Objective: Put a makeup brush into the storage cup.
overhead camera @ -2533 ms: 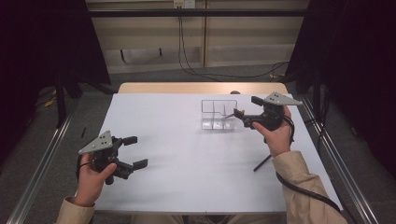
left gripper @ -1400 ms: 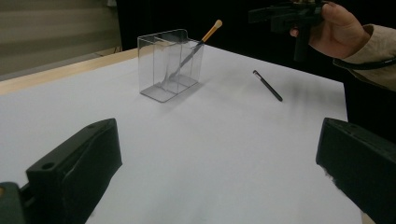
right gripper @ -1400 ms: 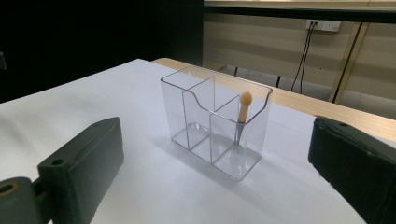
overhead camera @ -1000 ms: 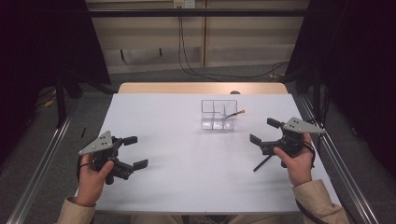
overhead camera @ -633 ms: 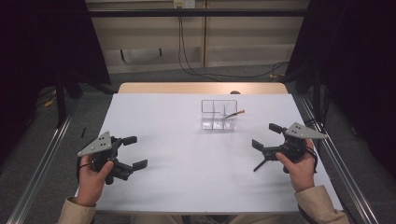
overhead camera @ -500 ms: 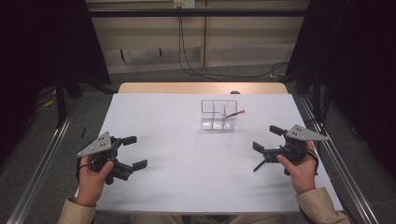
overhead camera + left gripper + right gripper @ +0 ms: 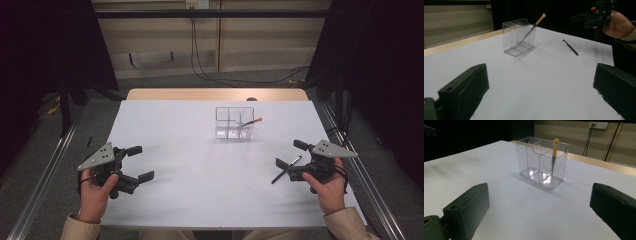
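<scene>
A clear plastic organizer [image 7: 234, 123] [image 7: 519, 36] [image 7: 541, 162] with several compartments stands at the far middle of the white table [image 7: 200, 165]. A thin brush with an orange tip [image 7: 250, 122] [image 7: 534, 25] [image 7: 554, 155] leans in its right compartment. A black pen [image 7: 286, 169] [image 7: 570, 47] lies flat on the table at the right. My right gripper [image 7: 290, 160] is open just right of the pen, jaws pointing left, holding nothing. At the near left my left gripper [image 7: 140, 162] is open and empty, jaws pointing right.
The table's wooden far edge [image 7: 215, 94] sits behind the organizer. Metal rails [image 7: 45, 175] run along both sides of the table. Cables [image 7: 205, 55] hang on the back wall. Dark curtains flank the scene.
My right gripper drew back from the organizer to the near right, beside the pen, and sank slightly. The brush stayed leaning in the organizer. My left gripper has not moved.
</scene>
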